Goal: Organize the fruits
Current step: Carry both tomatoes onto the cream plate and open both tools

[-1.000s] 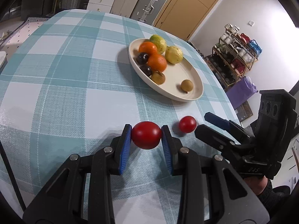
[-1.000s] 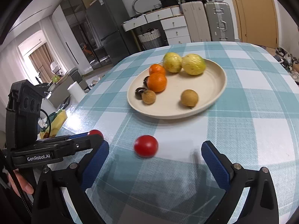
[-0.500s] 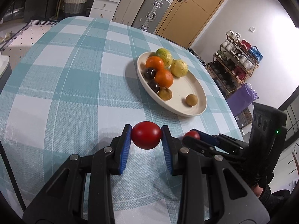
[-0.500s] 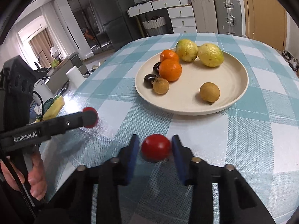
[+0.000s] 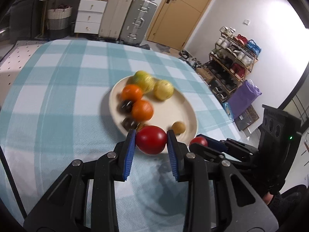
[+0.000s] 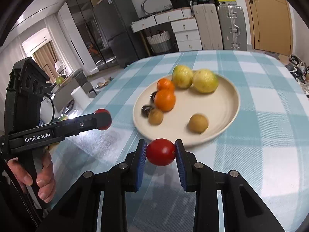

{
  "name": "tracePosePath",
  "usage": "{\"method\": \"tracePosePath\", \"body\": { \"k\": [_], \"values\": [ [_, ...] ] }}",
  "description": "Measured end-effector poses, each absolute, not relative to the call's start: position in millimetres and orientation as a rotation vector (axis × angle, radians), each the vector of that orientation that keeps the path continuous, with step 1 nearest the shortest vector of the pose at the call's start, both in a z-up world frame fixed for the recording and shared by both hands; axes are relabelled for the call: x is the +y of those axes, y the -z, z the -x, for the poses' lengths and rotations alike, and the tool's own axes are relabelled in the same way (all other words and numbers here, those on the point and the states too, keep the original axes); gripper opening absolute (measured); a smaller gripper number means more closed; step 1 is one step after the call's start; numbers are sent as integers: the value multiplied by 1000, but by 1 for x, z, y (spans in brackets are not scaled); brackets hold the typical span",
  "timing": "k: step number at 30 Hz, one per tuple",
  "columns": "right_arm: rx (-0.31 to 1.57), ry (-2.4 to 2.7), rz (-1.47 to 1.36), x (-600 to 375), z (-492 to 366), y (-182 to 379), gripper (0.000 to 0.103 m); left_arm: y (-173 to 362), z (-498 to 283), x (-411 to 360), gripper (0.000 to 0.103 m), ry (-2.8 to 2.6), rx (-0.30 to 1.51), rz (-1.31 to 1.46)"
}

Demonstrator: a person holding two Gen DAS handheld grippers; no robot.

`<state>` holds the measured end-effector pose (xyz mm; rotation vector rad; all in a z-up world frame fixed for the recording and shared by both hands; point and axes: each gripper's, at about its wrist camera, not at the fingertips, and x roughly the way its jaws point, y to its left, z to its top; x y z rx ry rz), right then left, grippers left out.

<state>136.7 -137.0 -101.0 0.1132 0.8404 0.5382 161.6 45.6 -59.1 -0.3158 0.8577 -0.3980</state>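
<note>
Since a second ago the right claw [image 6: 160, 152] has closed from wide open onto the smaller red tomato [image 6: 160, 152], which then lay loose on the checked worktop [image 6: 260, 154]; the tomato now sits pinched between the blue pads, clear of the cloth, just short of the plate's near rim. The left claw [image 5: 151, 142] has carried its larger red tomato [image 5: 151, 139] up and forward, so that from its own camera the fruit now hangs over the near edge of the cream plate [image 5: 185, 104].

Both claws are thus narrowed on a tomato each, and the step in hand looks like the carry to the plate, which already holds two oranges [image 6: 164, 100], two yellow-green citrus fruits [image 6: 205, 80], some small brown fruits [image 6: 198, 123] and dark round ones.

The next move calls for taking each tomato over the rim into the bare middle of the plate, lowering it close to the surface before letting go, since round fruit would likely roll. The claws are close together, so going one at a time would avoid a knock.
</note>
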Motion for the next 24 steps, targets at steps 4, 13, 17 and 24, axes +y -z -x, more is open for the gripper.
{"method": "tracePosePath", "body": {
  "k": [4,13,17,24],
  "values": [
    [822,-526,-110,-145,-151,96,30,52,-184,32,29,416,854,308],
    [809,-535,-121,-151,-181,89,30,59,-234,8,29,436,908,326],
    [819,-539,-107,-150,-194,92,30,65,-254,-1,29,447,933,318],
    [844,-536,-106,-148,-217,101,30,74,-286,-14,29,454,979,298]
  ]
}}
